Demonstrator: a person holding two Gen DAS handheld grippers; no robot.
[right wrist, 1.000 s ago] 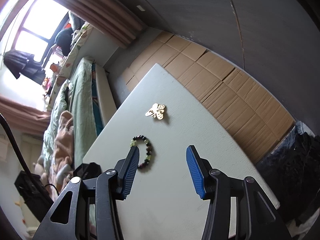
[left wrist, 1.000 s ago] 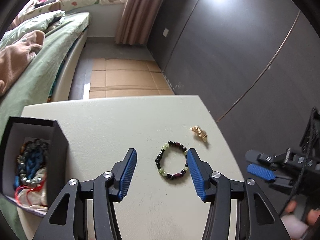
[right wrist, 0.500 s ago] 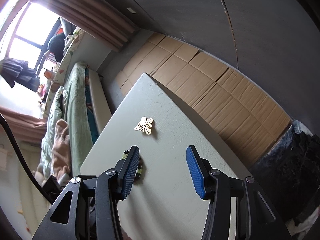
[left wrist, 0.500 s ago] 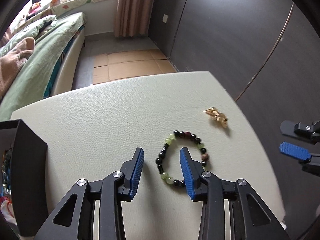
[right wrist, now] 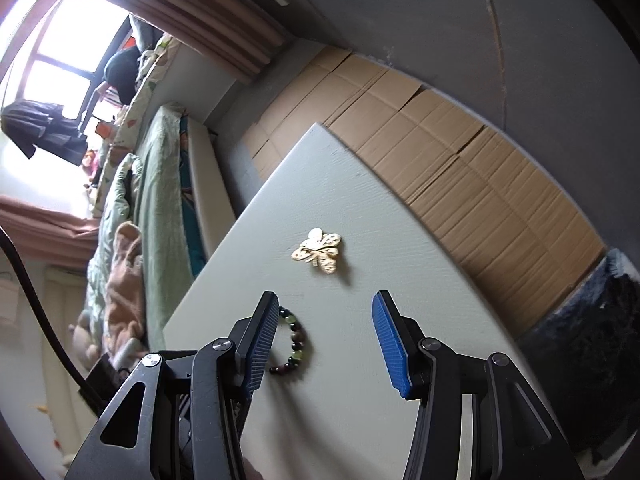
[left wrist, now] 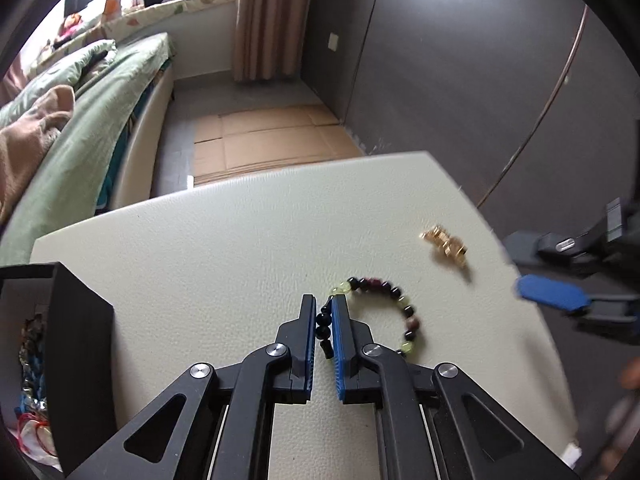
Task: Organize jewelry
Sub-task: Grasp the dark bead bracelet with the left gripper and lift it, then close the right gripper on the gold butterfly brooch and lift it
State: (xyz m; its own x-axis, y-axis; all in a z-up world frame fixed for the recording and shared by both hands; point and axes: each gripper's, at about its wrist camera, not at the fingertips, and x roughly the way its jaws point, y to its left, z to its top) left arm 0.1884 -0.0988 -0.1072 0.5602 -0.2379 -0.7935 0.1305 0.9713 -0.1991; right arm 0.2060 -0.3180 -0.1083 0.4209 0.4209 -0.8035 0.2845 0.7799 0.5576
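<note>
A beaded bracelet of black, purple and green beads lies on the white table. My left gripper is shut on the bracelet's left side, its blue pads pinching the black beads. A gold butterfly brooch lies to the right of the bracelet; it also shows in the right wrist view. My right gripper is open and empty above the table, with the bracelet beside its left finger. A black jewelry box with several pieces inside stands at the left.
A bed with green bedding runs along the table's far left side. Flattened cardboard covers the floor beyond the table. A dark wall stands to the right. My right gripper's blue finger shows at the table's right edge.
My left gripper moved forward and closed its jaws on the left side of the bracelet. My right gripper drifted a little and stayed open.
</note>
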